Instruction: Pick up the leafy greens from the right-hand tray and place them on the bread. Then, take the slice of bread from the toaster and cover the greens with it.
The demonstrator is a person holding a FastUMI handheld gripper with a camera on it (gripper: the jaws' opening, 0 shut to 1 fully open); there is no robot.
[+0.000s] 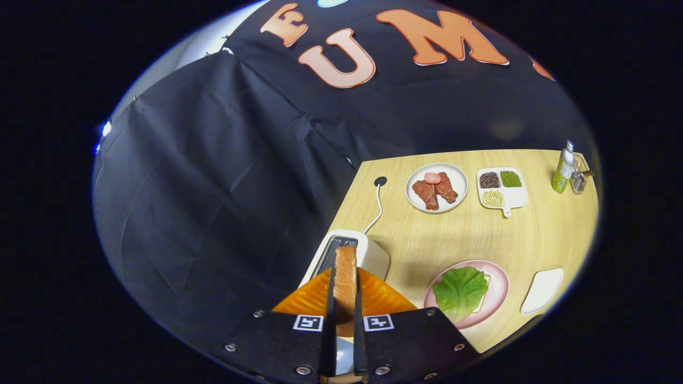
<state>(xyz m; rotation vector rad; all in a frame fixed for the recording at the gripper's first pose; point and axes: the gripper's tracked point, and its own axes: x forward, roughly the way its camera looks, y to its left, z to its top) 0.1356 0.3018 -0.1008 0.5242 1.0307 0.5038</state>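
The gripper (344,298) has its jaws pinched on a slice of bread (345,277), one finger pressed against each flat face, so the slice stands on edge between them with its crust edge toward the camera. The slice rises beyond the fingertips and sits above the slots of a white toaster (356,253), which stands just ahead of the jaws on the wooden counter (533,240); whether the bread's far end touches the toaster cannot be told. An orange ribbed piece (307,298) shows on either side of the fingers.

To the right of the jaws lies a pink plate (496,290) carrying a leaf of green lettuce (460,290), with a corner of bread just showing under the leaf's right edge. An empty white tray (542,290) lies just right of the plate. Farther back are a white plate of meat slices (436,188), a divided white dish of beans (501,188), a green bottle (563,170) and a small glass shaker (578,178) beside it. The toaster's white cord (378,205) runs back to a black grommet (380,181) in the counter.
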